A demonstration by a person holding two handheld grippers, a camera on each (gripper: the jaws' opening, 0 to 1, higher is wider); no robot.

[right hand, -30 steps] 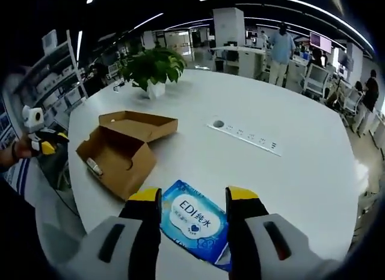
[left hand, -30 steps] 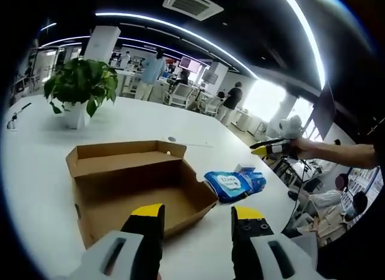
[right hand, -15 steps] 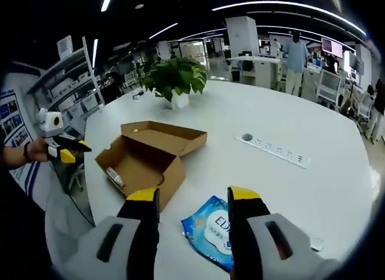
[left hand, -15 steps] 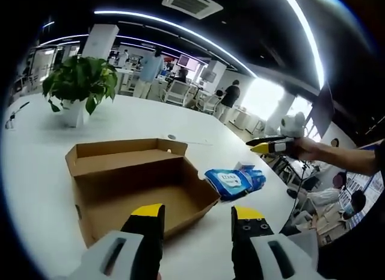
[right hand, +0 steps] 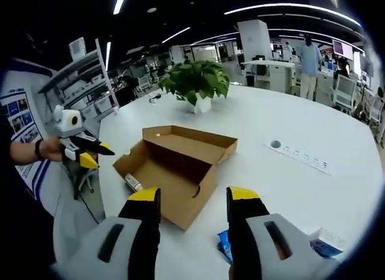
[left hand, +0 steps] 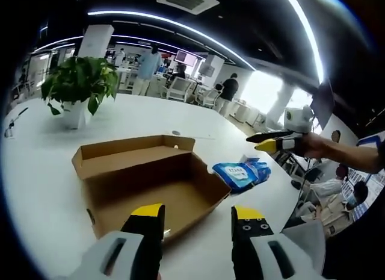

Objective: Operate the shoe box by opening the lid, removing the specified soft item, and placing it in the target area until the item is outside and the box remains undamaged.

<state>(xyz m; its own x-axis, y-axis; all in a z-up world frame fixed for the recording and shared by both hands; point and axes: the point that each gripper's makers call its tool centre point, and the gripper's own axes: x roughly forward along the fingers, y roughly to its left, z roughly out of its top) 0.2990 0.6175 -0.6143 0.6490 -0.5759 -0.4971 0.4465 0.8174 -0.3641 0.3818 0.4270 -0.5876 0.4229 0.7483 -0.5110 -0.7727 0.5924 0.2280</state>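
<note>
The brown cardboard shoe box (left hand: pixel 150 177) sits on the white table with its lid folded back. A blue pack of wipes (left hand: pixel 240 173) lies on the table just right of the box. My left gripper (left hand: pixel 197 217) hovers in front of the box, open and empty. The right gripper (left hand: pixel 271 141), in a hand, hangs above and right of the pack. In the right gripper view the box (right hand: pixel 174 171) is ahead, with a small tube (right hand: pixel 133 183) inside it. My right gripper (right hand: pixel 194 199) is open, and the blue pack (right hand: pixel 224 254) peeks out low between its jaws. The left gripper (right hand: pixel 89 153) shows at left.
A potted green plant (left hand: pixel 81 87) (right hand: pixel 195 84) stands on the table behind the box. A socket strip (right hand: pixel 301 156) is set into the tabletop. A small white packet (right hand: pixel 328 244) lies beside the wipes. People and desks fill the office beyond the table's edge.
The right gripper has drawn up and away from the blue pack, which stays on the table; its view now faces the box. The left view has edged closer to the box.
</note>
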